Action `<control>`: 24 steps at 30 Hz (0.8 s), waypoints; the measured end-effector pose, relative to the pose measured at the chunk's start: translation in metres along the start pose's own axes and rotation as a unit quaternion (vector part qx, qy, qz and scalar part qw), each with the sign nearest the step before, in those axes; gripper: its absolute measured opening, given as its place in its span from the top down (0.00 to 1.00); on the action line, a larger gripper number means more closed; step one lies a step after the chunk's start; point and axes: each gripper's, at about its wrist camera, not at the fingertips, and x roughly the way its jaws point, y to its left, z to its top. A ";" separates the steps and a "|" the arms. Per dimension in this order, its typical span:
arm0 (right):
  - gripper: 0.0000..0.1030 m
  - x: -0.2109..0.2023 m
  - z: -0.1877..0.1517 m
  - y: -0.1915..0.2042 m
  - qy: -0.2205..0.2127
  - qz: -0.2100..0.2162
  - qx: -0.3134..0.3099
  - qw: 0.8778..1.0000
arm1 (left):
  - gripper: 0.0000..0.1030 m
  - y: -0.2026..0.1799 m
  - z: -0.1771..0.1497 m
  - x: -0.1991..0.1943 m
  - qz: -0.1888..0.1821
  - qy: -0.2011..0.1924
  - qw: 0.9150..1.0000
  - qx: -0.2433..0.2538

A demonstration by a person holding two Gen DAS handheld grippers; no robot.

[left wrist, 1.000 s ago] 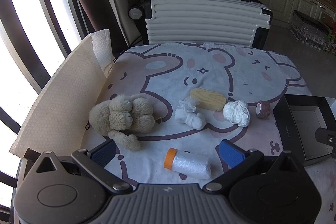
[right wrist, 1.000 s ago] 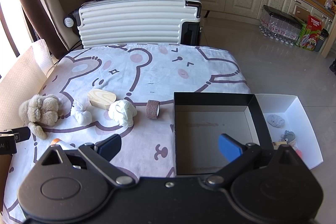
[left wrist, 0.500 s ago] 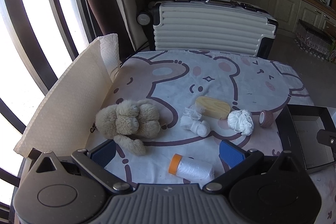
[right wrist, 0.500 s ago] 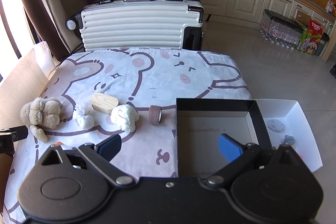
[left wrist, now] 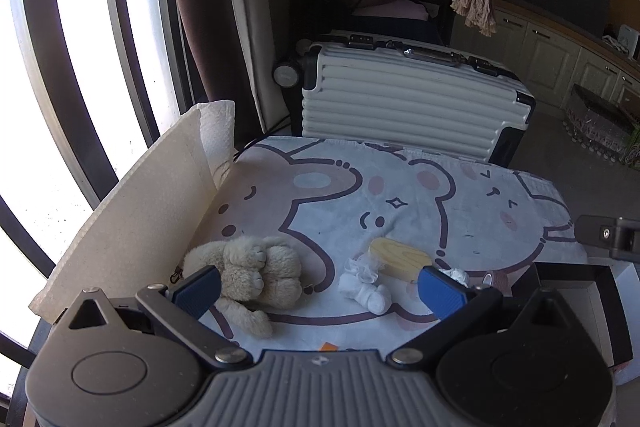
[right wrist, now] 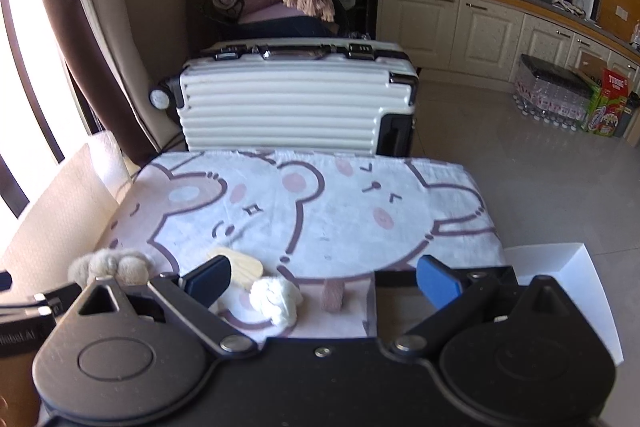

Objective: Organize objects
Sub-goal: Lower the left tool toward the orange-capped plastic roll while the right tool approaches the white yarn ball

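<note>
Both our cameras have tilted up and drawn back over the last second — the left gripper (left wrist: 318,287) and right gripper (right wrist: 322,281) hang with jaws spread and empty, so we judge no pick has begun. The beige plush toy (left wrist: 250,277), knotted white socks (left wrist: 366,287), oval wooden block (left wrist: 400,257), crumpled white cloth ball (right wrist: 276,299) and brown tape roll (right wrist: 332,293) lie on the bear-print worktop (right wrist: 320,211). The black open box (left wrist: 576,277) shows nothing inside where we can see — the white tray (right wrist: 560,263) beside it is mostly hidden.
</note>
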 end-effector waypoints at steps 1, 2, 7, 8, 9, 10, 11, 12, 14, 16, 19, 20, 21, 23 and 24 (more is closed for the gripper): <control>0.02 0.001 0.005 0.002 -0.003 0.003 0.002 1.000 | 0.00 0.000 0.002 0.002 0.003 0.000 1.000 -0.005; 0.02 0.003 0.009 0.004 -0.006 0.005 0.004 1.000 | 0.00 0.000 0.004 0.004 0.005 0.000 1.000 -0.008; 0.01 0.017 0.015 0.012 -0.021 0.016 -0.002 1.000 | 0.00 0.002 0.015 0.014 0.021 -0.014 0.999 -0.027; 0.00 0.021 0.013 0.012 -0.024 0.017 0.000 1.000 | 0.00 0.003 0.016 0.016 0.025 -0.017 0.999 -0.031; 0.00 0.025 0.012 0.012 -0.026 0.018 0.004 0.999 | 0.00 0.004 0.017 0.018 0.026 -0.019 0.999 -0.034; 0.00 0.030 0.010 0.012 -0.027 0.019 0.011 0.999 | 0.00 0.005 0.018 0.021 0.027 -0.020 0.999 -0.039; 0.00 0.035 0.008 0.011 -0.027 0.021 0.016 0.999 | 0.00 0.006 0.017 0.023 0.026 -0.020 0.999 -0.041; 0.00 0.040 0.006 0.011 -0.028 0.024 0.020 0.999 | 0.00 0.007 0.016 0.026 0.027 -0.019 0.998 -0.044; 0.00 0.049 0.003 0.011 -0.031 0.026 0.024 0.999 | 0.00 0.007 0.014 0.032 0.030 -0.013 0.999 -0.043; 0.00 0.058 0.001 0.013 -0.029 0.026 0.024 0.999 | 0.00 0.008 0.009 0.039 0.034 -0.001 0.998 -0.044; 0.00 0.071 0.000 0.017 -0.029 0.021 0.025 0.999 | 0.00 0.011 -0.001 0.052 0.029 0.028 0.997 -0.060; 0.00 0.075 0.000 0.019 -0.029 0.020 0.025 0.999 | 0.00 0.014 -0.004 0.058 0.025 0.042 0.996 -0.068; 0.00 0.078 0.000 0.020 -0.029 0.019 0.024 0.999 | 0.00 0.015 -0.007 0.063 0.020 0.055 0.995 -0.077; 0.00 0.083 -0.001 0.023 -0.032 0.024 0.021 0.999 | 0.00 0.019 -0.014 0.074 0.008 0.082 0.992 -0.091; 0.00 0.085 -0.001 0.024 -0.032 0.025 0.020 0.999 | 0.00 0.020 -0.018 0.079 0.005 0.095 0.991 -0.099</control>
